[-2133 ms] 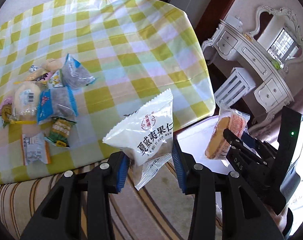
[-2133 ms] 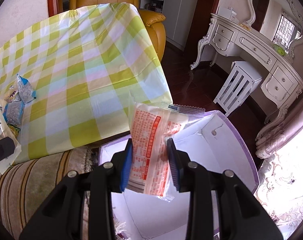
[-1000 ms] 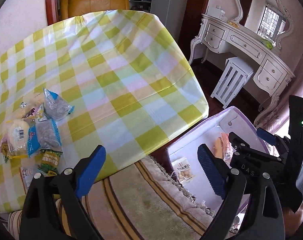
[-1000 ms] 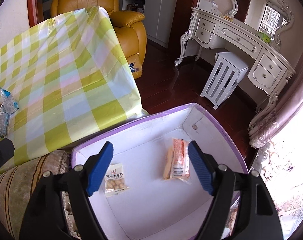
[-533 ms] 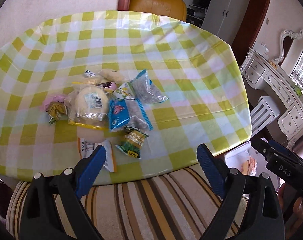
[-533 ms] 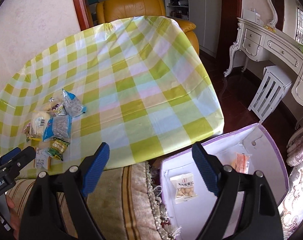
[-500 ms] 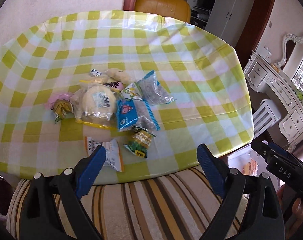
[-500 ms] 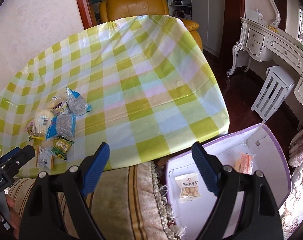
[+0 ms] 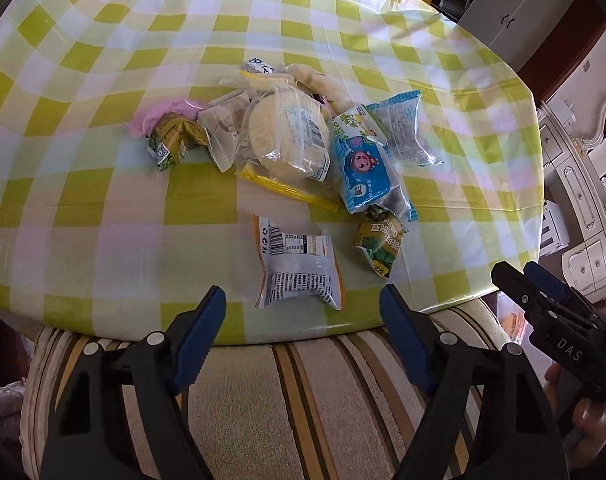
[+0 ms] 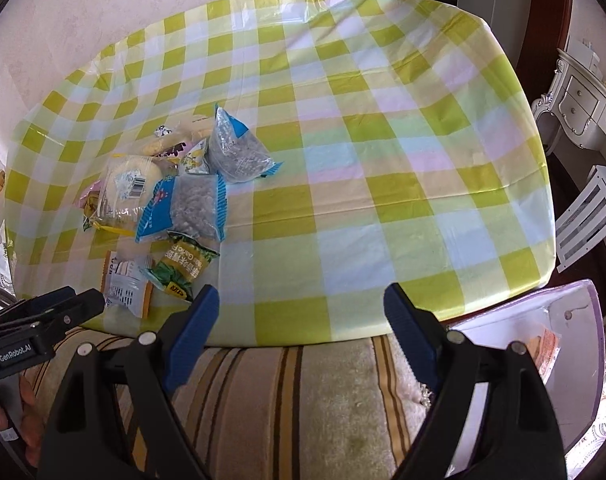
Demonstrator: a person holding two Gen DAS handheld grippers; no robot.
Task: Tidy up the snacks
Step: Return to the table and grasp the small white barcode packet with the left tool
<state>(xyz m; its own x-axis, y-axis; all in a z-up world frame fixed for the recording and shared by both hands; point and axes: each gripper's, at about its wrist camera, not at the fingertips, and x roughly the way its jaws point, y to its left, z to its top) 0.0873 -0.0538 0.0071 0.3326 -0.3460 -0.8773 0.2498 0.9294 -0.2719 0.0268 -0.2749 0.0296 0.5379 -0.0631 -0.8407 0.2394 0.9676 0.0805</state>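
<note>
Left wrist view: the left gripper (image 9: 303,312) has its blue ribbed pads apart and closing, with nothing between them. Just beyond the tips, on the glossy yellow-green checked tablecloth (image 9: 103,240), lies a crinkled white-and-orange packet (image 9: 297,268). Farther off is a heap of shiny plastic snacks (image 9: 303,148), with a green packet (image 9: 379,242) at its near right edge. A striped fabric cushion (image 9: 303,400) lies below the jaws.

Right wrist view: the right gripper (image 10: 301,312) stands wide and empty over bare cloth. The snacks lie to its far left. A white box (image 10: 579,400) with a purple rim sits at the near right, holding an orange wrapper (image 10: 547,350).
</note>
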